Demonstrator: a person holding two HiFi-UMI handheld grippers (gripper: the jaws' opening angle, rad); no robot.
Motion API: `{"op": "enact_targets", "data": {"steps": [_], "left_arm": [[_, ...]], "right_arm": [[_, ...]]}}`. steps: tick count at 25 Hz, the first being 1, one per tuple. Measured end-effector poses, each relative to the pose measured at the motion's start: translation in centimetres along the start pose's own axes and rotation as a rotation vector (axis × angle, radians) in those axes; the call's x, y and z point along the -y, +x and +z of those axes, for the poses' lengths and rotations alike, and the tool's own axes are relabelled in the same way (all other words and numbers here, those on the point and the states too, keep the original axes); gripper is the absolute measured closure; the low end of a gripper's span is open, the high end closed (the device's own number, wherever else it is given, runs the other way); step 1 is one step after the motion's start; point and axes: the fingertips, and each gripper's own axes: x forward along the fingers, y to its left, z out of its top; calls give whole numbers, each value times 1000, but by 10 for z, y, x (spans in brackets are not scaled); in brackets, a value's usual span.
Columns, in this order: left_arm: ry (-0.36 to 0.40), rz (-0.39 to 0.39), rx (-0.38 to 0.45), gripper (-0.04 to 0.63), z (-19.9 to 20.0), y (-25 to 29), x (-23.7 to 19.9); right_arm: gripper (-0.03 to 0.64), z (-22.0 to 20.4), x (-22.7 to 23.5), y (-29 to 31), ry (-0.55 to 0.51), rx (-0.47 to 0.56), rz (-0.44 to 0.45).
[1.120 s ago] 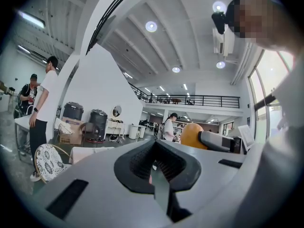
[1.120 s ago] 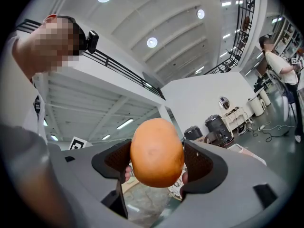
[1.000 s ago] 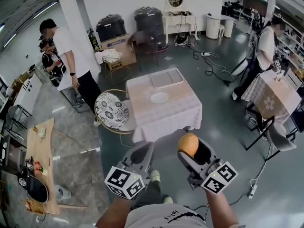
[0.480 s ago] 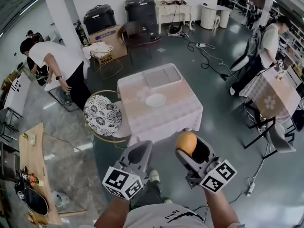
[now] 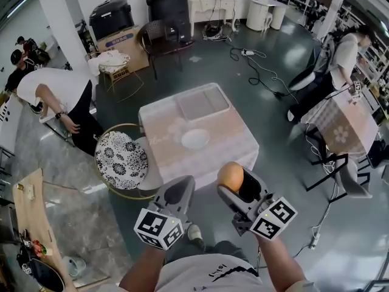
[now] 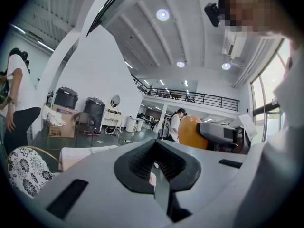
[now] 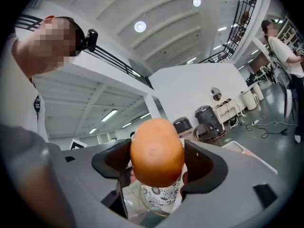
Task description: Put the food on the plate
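An orange round fruit (image 5: 231, 176) sits clamped between the jaws of my right gripper (image 5: 234, 184); it fills the middle of the right gripper view, the orange (image 7: 156, 151). My left gripper (image 5: 178, 194) is shut with nothing in it, its pads (image 6: 156, 163) pressed together. From the left gripper view the orange (image 6: 192, 132) shows to the right. A white plate (image 5: 196, 139) lies on a small square table with a pale cloth (image 5: 237, 148), ahead of and below both grippers. Both grippers are held up in front of me, short of the table.
A grey tray (image 5: 203, 102) lies at the table's far side. A round patterned chair (image 5: 118, 152) stands left of the table. A person (image 5: 58, 96) bends over at left, another (image 5: 343, 59) stands at right beside a second clothed table (image 5: 340, 126). Cables cross the floor behind.
The table and plate have come nearer and lower in the head view as I walk toward them. The person at left has bent down. Both grippers keep their hold and pose.
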Motion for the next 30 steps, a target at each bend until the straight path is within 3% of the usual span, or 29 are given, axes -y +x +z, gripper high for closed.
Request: {"op": "enact_targets", "data": {"steps": [9, 15, 20, 30], "left_arm": [[-35, -44, 37, 592, 7, 45, -39], [-12, 58, 49, 592, 9, 103, -90], [-60, 88, 101, 592, 11, 139, -126], [-107, 204, 39, 592, -29, 189, -194]], "right_arm": [[301, -1, 41, 54, 19, -49, 18], [301, -17, 101, 110, 69, -99, 56], [301, -33, 151, 155, 68, -175, 97], [301, -98, 225, 219, 59, -340, 132]]}}
